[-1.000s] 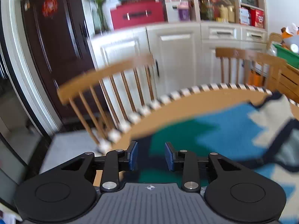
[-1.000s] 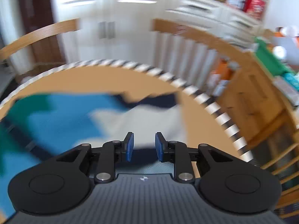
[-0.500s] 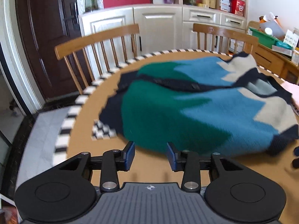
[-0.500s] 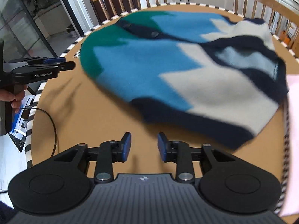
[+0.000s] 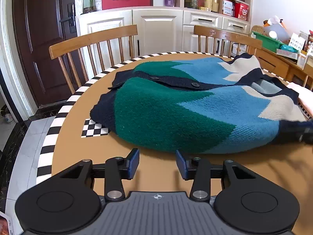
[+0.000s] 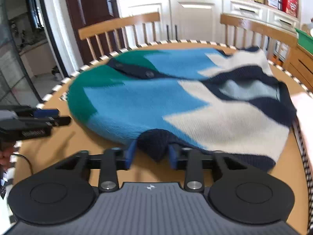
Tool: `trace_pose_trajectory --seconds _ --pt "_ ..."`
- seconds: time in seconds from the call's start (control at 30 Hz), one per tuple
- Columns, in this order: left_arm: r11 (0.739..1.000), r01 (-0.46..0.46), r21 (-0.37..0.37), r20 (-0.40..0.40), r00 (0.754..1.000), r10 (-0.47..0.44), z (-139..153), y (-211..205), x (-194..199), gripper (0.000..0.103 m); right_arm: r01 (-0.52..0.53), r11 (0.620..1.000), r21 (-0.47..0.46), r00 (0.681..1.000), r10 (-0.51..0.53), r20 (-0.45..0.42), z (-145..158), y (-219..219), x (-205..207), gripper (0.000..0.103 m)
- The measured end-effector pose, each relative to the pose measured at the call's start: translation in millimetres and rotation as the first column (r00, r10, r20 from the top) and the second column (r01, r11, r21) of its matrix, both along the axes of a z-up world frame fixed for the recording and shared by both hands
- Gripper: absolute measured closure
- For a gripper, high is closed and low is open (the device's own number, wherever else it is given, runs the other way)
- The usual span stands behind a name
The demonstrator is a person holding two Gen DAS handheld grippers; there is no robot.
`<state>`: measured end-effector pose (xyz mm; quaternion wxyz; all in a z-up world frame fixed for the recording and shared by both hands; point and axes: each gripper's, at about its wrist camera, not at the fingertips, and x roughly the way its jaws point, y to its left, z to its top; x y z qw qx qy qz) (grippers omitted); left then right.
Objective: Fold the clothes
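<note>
A knitted cardigan point(image 5: 176, 109) in green, blue, cream and navy lies spread on a round brown table point(image 5: 64, 143); it also shows in the right wrist view point(image 6: 176, 98). My left gripper point(image 5: 157, 163) is open and empty, just short of the cardigan's near green edge. My right gripper point(image 6: 150, 154) is open, with the navy cuff point(image 6: 156, 143) of a sleeve lying between its fingers. The left gripper shows at the left of the right wrist view point(image 6: 49, 115).
Two wooden chairs point(image 5: 93, 43) point(image 5: 227, 37) stand behind the table. White cabinets point(image 5: 156, 29) and a dark door point(image 5: 39, 39) are beyond. A pink cloth point(image 5: 305, 96) lies at the table's right edge. A wooden sideboard point(image 5: 277, 60) stands at the right.
Both grippers have pulled back from over the cardigan to its near edge. The right gripper has then moved forward, so the navy cuff now sits between its fingers.
</note>
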<state>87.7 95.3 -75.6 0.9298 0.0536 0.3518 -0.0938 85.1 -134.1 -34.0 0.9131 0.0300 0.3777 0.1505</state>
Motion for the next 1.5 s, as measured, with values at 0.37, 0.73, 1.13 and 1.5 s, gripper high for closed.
trace_pose_trajectory --seconds 0.37,0.73,1.13,1.5 --pt "0.999 0.021 -0.025 -0.010 1.000 -0.021 1.4 -9.5 7.2 0.049 0.077 0.953 0.292 0.996 -0.089 0.028 75.3 -48.0 22.5 0.101" --pt "0.997 0.012 -0.079 -0.015 1.000 -0.013 -10.6 -40.8 20.4 0.044 0.106 0.917 0.385 0.992 -0.126 0.027 121.8 -83.0 76.0 0.101" --pt "0.978 -0.170 -0.119 0.059 0.982 0.178 -1.7 -18.3 40.7 0.040 0.062 0.946 0.319 0.998 -0.067 0.006 132.1 -89.3 106.6 0.101" --pt "0.853 -0.215 -0.475 -0.115 0.976 0.183 -10.6 35.3 21.1 0.028 0.053 0.958 0.282 0.998 -0.038 -0.059 105.5 -87.5 98.1 0.100"
